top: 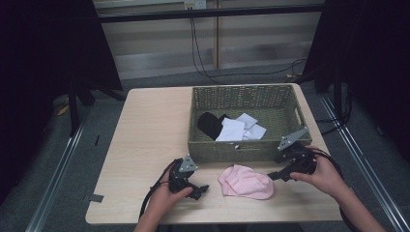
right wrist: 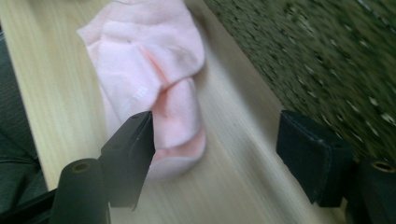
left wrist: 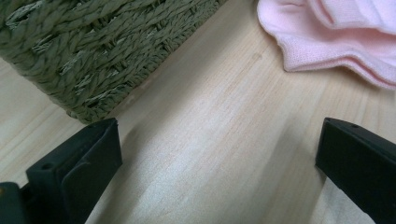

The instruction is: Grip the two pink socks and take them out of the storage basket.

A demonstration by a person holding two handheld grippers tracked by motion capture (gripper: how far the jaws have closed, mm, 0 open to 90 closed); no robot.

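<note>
A pair of pink socks (top: 245,182) lies folded on the wooden table (top: 145,145), just in front of the woven basket (top: 241,151). My right gripper (top: 273,173) sits at the socks' right end with its jaws open. In the right gripper view the jaws (right wrist: 215,140) stand wide, the pink socks (right wrist: 149,70) reach up to the left jaw, and nothing is pinched. My left gripper (top: 202,190) rests left of the socks, open. In the left gripper view bare wood lies between its jaws (left wrist: 219,149), with the pink socks (left wrist: 336,37) ahead at the upper right.
The olive basket (left wrist: 93,46) (right wrist: 336,60) holds a black sock (top: 210,124) and white folded cloths (top: 237,128). The table's front edge runs close behind both hands. Cables trail from each gripper, and more cables hang on the floor behind the table.
</note>
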